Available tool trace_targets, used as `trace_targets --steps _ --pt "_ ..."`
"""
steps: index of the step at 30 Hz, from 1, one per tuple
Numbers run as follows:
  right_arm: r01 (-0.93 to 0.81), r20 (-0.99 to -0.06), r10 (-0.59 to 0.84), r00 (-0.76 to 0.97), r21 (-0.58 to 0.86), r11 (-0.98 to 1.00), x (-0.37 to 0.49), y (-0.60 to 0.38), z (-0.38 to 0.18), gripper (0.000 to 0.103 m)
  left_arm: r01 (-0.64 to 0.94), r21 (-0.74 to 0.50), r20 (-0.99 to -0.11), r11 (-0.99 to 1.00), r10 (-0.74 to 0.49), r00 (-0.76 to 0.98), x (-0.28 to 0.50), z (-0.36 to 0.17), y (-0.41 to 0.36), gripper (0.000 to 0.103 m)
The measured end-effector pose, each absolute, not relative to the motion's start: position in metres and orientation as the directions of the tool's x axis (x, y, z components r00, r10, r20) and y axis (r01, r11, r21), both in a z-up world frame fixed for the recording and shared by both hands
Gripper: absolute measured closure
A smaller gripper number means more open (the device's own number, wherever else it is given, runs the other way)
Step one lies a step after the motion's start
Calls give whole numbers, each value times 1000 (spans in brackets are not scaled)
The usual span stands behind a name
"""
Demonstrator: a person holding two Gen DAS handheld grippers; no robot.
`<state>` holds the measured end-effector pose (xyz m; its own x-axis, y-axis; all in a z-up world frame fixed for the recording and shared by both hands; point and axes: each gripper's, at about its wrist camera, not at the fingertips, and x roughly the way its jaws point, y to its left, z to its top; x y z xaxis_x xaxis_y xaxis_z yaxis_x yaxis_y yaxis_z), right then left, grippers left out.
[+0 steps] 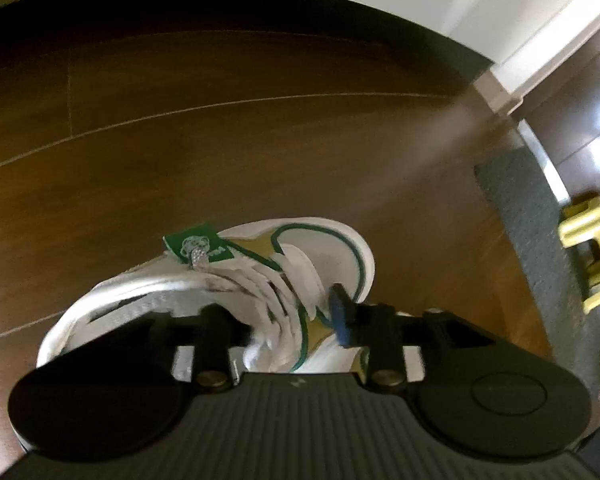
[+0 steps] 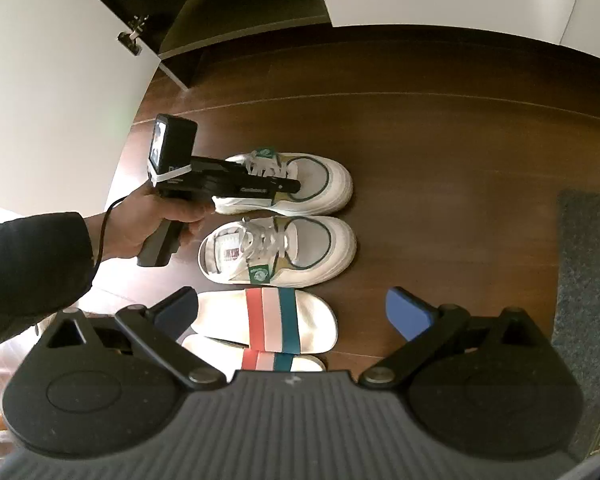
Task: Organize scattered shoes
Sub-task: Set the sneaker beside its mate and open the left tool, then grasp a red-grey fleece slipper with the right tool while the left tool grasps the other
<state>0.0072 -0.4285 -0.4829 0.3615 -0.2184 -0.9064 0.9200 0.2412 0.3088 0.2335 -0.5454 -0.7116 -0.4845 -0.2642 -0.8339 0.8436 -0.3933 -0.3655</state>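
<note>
The left gripper [image 1: 284,320] is clamped on the laces of the far sneaker [image 2: 288,182], apparently to seat it level beside its mate [image 2: 278,250] and the two slides [image 2: 268,320] on the floor [image 2: 440,140], while the right gripper [image 2: 296,312] hangs spread and unladen.

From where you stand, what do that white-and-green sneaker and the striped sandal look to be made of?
Sneaker: probably smooth leather or imitation with a matte sheen, woven cloth laces, likely rubber sole rim. Striped sandal: seemingly moulded foam or rubber, with a slightly glossy white footbed.
</note>
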Motion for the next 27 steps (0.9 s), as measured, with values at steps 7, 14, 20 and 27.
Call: trace_targets --steps 7,14,20,27 --pt "927 -916 -221 336 280 249 14 -422 -486 3 881 -333 -826 -337 -347 -445 267 -675 -498 10" --pt "912 -916 -238 324 236 335 47 -400 -482 3 941 -326 -813 -92 -480 -329 322 -617 -361 10" --pt "826 -909 -181 375 239 511 116 -355 -488 3 922 -231 -907 310 -412 -88 413 -602 -167 10" --pt "561 -872 -17 488 299 772 226 -273 -499 4 859 29 -943 511 -272 193 505 -568 0 10"
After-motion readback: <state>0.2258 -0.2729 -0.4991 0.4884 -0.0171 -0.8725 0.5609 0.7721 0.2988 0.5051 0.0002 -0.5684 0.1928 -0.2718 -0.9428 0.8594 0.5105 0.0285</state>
